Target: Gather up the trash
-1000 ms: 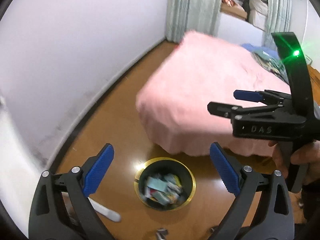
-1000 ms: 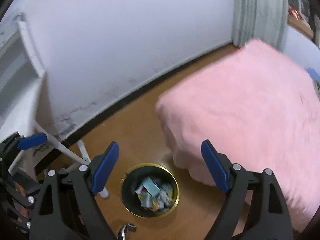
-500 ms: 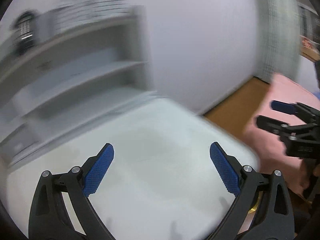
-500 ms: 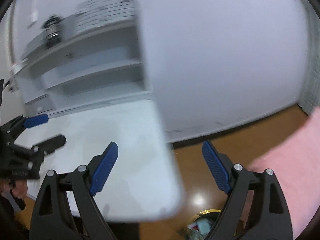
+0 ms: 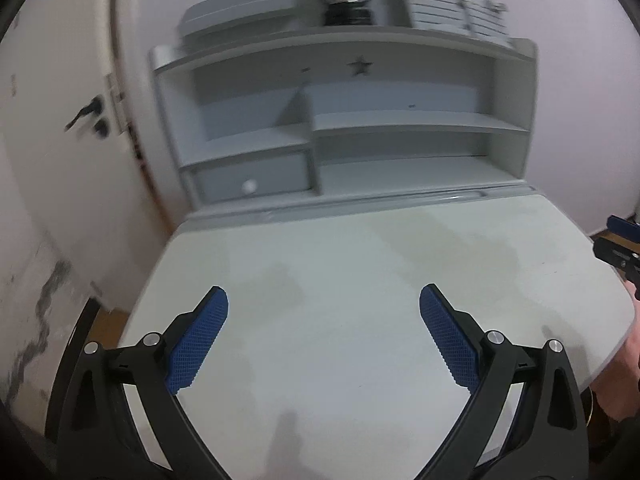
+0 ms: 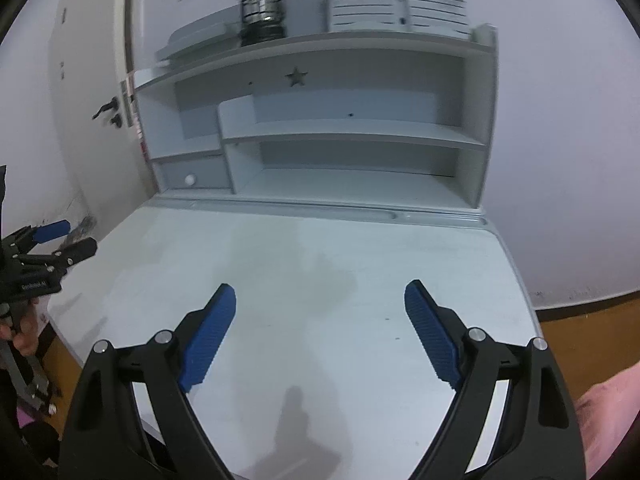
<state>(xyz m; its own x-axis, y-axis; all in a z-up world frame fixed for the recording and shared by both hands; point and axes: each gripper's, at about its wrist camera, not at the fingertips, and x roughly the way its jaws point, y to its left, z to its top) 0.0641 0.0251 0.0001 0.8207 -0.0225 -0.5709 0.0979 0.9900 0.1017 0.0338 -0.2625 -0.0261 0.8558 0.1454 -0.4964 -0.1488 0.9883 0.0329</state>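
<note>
Both the left gripper [image 5: 324, 320] and right gripper [image 6: 320, 312] hang wide-jawed, holding nothing, over a bare white tabletop [image 6: 320, 248] beneath a grey shelf hutch [image 6: 344, 128], door [image 5: 60, 120] at left.

Pale grey desk top [image 5: 360, 280], shelf hutch [image 5: 400, 120] behind.

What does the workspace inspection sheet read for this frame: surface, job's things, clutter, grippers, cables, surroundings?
Surface: white desk top, bare, with faint smudges.
Job's things: nothing seen; no trash or bin in either view.
Clutter: nothing seen on the desk top; a dark lantern-like object and white slatted boxes sit on top of the shelf unit.
Grippers: left gripper open, nothing between its blue pads; right gripper open, likewise.
Cables: nothing seen.
Surroundings: white door with a dark handle on the left, wood floor and a pink bed edge on the right.
</note>
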